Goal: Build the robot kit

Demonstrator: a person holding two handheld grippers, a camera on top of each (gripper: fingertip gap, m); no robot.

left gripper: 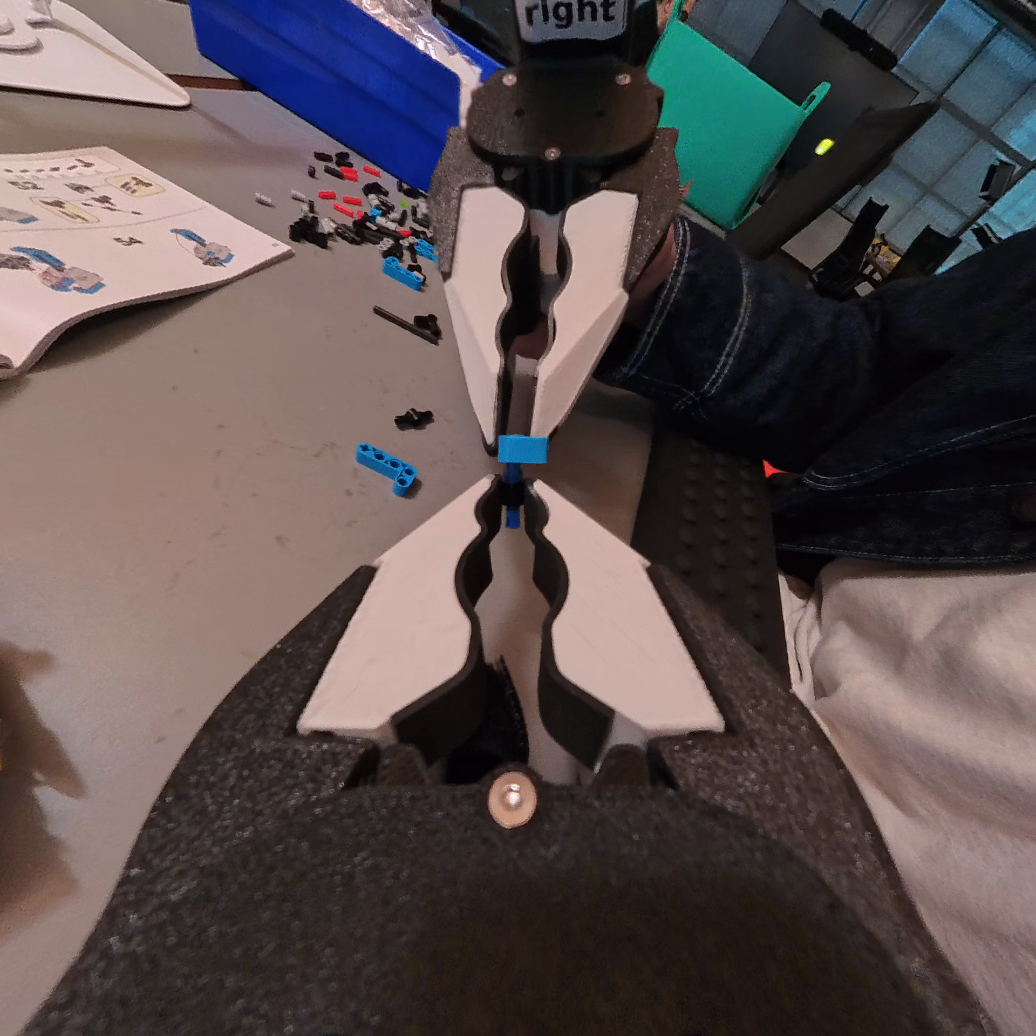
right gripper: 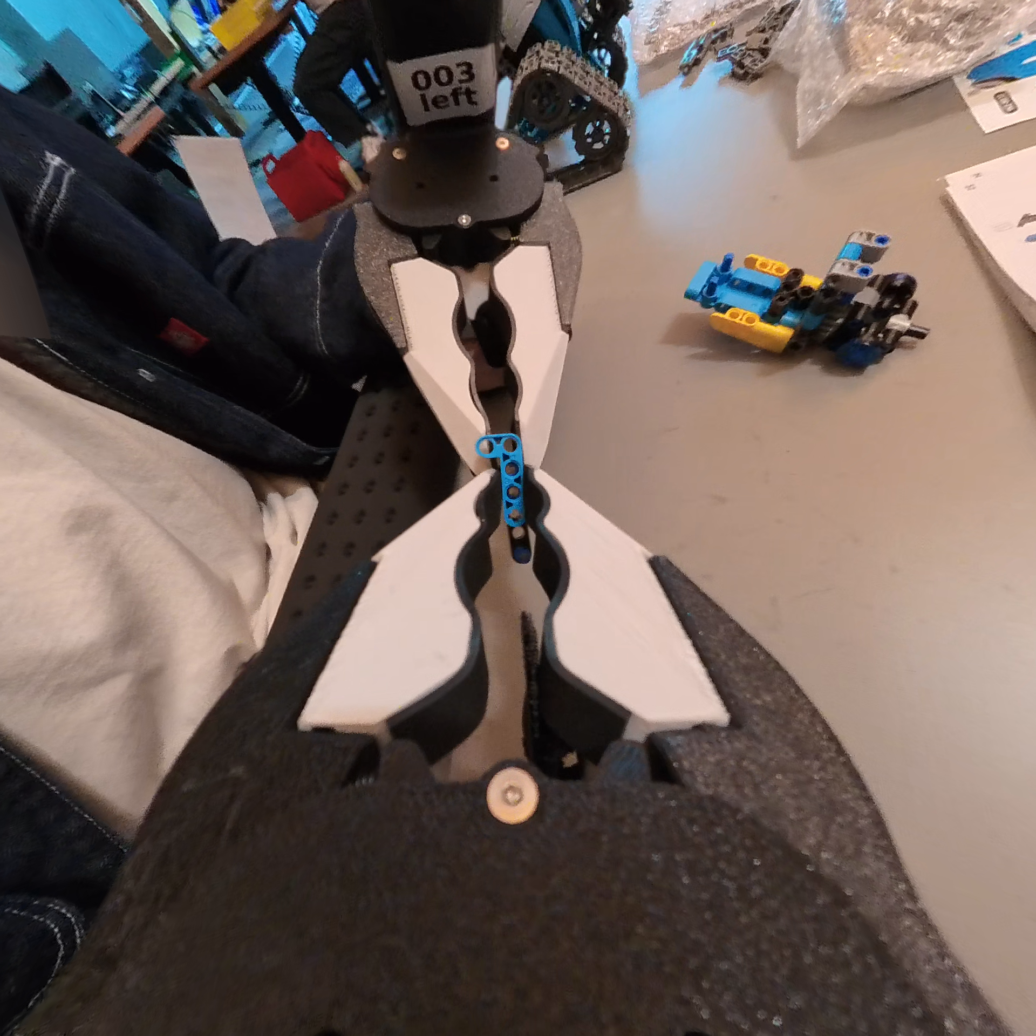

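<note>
In the left wrist view my left gripper (left gripper: 511,489) is shut on a small black connector with a blue pin (left gripper: 511,499) through it. My right gripper (left gripper: 518,440) comes in from above, tip to tip with it, shut on a blue L-shaped beam (left gripper: 522,449) seen edge-on. The pin's end meets the beam. In the right wrist view my right gripper (right gripper: 511,485) pinches the beam's long arm (right gripper: 511,488). Its short arm sticks out toward the left gripper (right gripper: 504,455). Both are held above the grey table (left gripper: 196,504), by a person's denim sleeve (left gripper: 785,347).
A second blue L-beam (left gripper: 387,468), a black axle (left gripper: 406,325) and a pile of small loose pieces (left gripper: 364,213) lie left. An open booklet (left gripper: 112,235) and blue bin (left gripper: 336,73) are behind. A blue-yellow model (right gripper: 801,300), tracked vehicle (right gripper: 572,106) and plastic bags (right gripper: 869,56) are on the right. Only a small space, under 4 cm, lies between the two pairs of fingers. The blue-yellow model (right gripper: 801,300) is about 15 cm from both grippers' fingertips.
</note>
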